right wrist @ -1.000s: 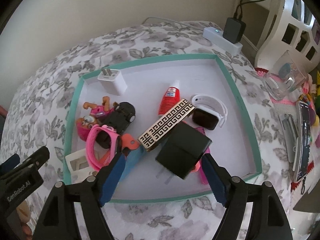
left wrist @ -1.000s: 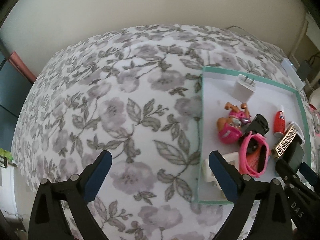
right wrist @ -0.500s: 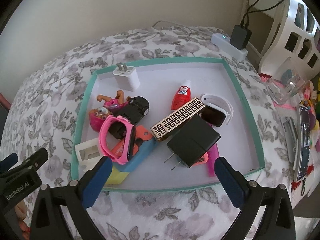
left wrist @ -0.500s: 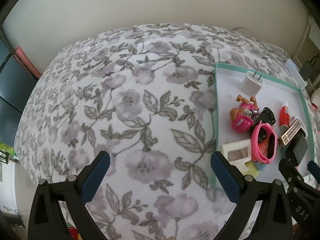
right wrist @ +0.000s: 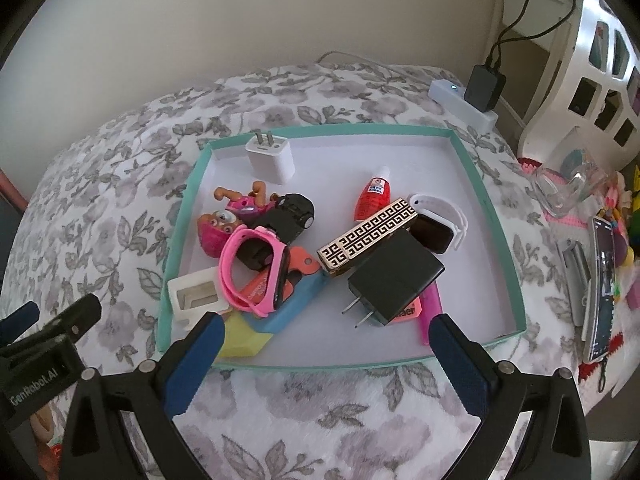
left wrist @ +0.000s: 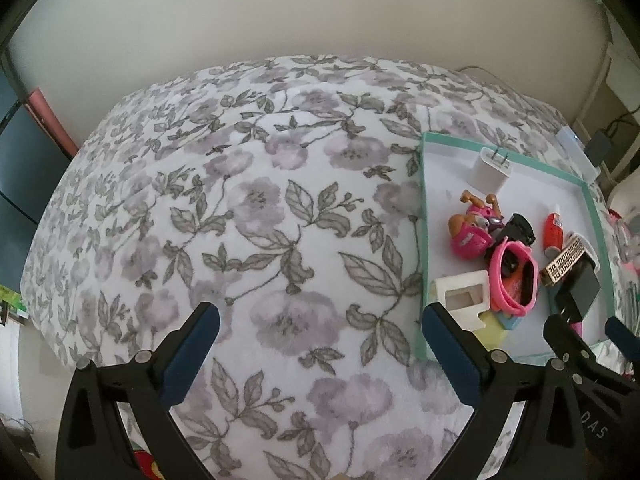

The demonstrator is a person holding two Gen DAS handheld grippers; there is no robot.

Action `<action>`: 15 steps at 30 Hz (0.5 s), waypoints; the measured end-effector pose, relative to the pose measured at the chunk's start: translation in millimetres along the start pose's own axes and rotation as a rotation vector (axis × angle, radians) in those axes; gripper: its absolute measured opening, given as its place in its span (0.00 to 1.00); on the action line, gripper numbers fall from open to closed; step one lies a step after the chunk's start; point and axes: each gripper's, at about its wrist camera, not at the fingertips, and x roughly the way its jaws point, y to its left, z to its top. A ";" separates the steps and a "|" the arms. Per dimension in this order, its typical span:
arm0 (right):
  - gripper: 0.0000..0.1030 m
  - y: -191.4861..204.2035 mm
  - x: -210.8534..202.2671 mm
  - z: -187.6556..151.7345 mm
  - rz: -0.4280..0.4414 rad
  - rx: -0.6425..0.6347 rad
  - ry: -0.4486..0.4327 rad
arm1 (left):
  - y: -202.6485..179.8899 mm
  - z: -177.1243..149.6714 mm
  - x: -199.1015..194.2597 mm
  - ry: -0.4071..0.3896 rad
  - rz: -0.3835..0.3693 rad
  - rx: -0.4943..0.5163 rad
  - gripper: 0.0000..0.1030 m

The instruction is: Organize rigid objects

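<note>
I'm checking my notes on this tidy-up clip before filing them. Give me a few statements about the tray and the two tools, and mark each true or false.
1. The black charger lies inside the teal-rimmed tray. True.
2. The right tool is clamped on the black charger. False: its fingers stand wide apart and hold nothing.
3. The white charger sits near the tray's far corner, prongs up. True.
4. The pink watch lies on the floral cover outside the tray. False: it is in the tray, on the pile of objects.
5. The left tool holds the red bottle. False: it is open over the cover, and the bottle lies in the tray.
</note>
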 end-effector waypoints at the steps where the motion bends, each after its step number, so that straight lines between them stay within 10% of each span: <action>1: 1.00 0.0 -1.2 -0.3 0.001 0.001 -0.002 | -1.0 -0.8 -1.1 0.000 0.000 0.008 0.98; 15: 1.00 0.5 -11.0 0.2 0.009 0.006 -0.025 | 4.6 -2.9 -6.7 -0.002 0.022 -0.008 0.98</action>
